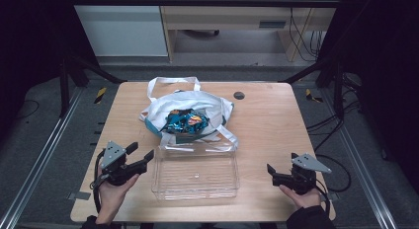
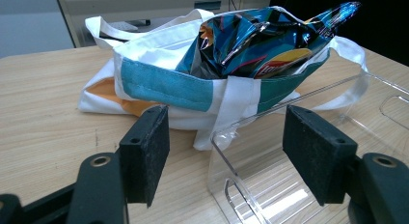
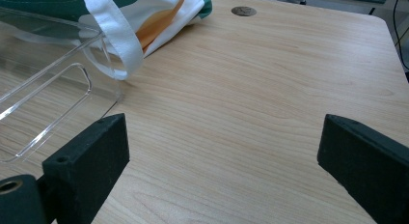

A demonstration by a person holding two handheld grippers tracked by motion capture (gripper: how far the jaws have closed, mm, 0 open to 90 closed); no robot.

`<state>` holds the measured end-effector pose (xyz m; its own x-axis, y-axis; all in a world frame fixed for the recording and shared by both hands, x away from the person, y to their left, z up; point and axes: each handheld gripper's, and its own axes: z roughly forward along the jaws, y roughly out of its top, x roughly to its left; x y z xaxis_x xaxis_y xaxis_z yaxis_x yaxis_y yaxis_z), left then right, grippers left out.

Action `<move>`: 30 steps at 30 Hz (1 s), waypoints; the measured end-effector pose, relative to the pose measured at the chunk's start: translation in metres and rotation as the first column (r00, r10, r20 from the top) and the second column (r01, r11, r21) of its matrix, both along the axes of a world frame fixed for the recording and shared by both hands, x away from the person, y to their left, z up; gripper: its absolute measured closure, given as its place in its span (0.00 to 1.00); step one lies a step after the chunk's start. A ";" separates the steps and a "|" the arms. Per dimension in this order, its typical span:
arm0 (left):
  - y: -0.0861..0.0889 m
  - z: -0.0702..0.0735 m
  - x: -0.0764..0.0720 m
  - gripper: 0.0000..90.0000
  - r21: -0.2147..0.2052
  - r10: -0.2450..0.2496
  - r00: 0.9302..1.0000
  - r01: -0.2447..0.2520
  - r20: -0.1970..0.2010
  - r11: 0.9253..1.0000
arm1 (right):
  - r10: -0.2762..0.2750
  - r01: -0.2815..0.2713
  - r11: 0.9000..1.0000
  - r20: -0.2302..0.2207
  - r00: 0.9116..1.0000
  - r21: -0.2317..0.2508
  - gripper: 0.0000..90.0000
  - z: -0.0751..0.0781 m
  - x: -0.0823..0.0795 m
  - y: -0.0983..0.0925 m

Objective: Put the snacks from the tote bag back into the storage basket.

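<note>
A white tote bag (image 1: 197,108) with teal and orange patches lies in the middle of the wooden table (image 1: 276,120), mouth open, holding shiny blue snack packets (image 1: 185,121). The packets (image 2: 260,40) bulge out of the bag (image 2: 164,84) in the left gripper view. In front of the bag stands a clear plastic bin (image 1: 195,174), with nothing in it. My left gripper (image 1: 141,154) is open, just left of the bin's (image 2: 251,185) near corner. My right gripper (image 1: 276,174) is open over bare table, to the right of the bin (image 3: 53,98). One bag handle (image 3: 115,40) drapes onto the bin's rim.
A round cable hole (image 1: 239,95) sits in the tabletop behind the bag. Dark metal frame posts stand at both sides of the table, and cables trail on the floor to the right. Bare wood stretches on the table's right half.
</note>
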<state>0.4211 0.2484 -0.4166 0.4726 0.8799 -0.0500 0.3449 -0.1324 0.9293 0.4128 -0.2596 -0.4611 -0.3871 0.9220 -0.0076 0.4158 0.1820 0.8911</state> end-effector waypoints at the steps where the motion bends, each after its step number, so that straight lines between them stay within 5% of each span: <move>1: -0.001 0.001 0.000 0.37 0.001 0.000 1.000 0.000 0.003 1.000 | 0.000 0.000 1.000 0.001 1.000 0.000 0.05 0.000 0.000 0.000; 16: -0.012 0.019 0.005 0.36 -0.014 -0.019 0.999 0.020 0.046 1.000 | -0.007 0.007 1.000 0.007 1.000 -0.003 0.05 0.001 0.001 0.000; 30: -0.024 0.023 0.013 0.35 0.000 -0.045 0.998 0.045 0.038 0.999 | -0.008 0.008 1.000 0.020 1.000 -0.003 0.05 0.002 0.002 0.002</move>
<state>0.4338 0.2247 -0.3931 0.5130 0.8578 -0.0320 0.3034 -0.1463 0.9416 0.4145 -0.2578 -0.4590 -0.3796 0.9250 -0.0181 0.3996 0.1816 0.8985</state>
